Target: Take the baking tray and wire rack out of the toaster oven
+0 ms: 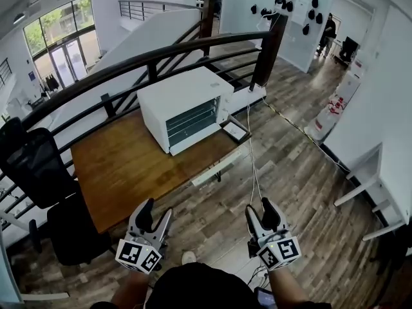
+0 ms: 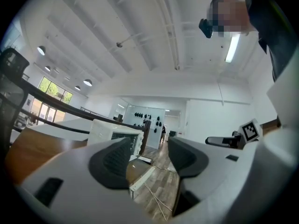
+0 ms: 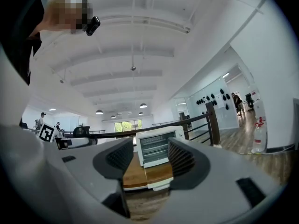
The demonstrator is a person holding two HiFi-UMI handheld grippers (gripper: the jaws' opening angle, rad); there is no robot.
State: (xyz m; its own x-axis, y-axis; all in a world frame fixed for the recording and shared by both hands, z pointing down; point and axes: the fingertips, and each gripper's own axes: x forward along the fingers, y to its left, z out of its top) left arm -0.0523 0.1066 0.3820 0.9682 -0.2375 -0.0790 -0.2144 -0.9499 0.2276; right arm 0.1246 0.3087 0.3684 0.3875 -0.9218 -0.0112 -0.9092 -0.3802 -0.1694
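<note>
The left gripper (image 1: pixel 158 210) is held near the front edge of the wooden table (image 1: pixel 122 172), its jaws parted and empty. The white toaster oven (image 1: pixel 187 95) is set at the table's far right end, door closed, with shelf lines (image 1: pixel 191 121) visible behind the glass. The right gripper (image 1: pixel 259 206) is held well apart from the oven, jaws likewise spread with nothing grasped.

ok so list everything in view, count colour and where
oven: one, white, far end of table
table: one, brown wood, by railing
pad: one, dark with pale rim, on table right of oven
railing: one, dark, behind table
chair: one, black, left of table
cable: one, white, from table across floor
left gripper: one, white, open, empty
right gripper: one, white, open, empty
</note>
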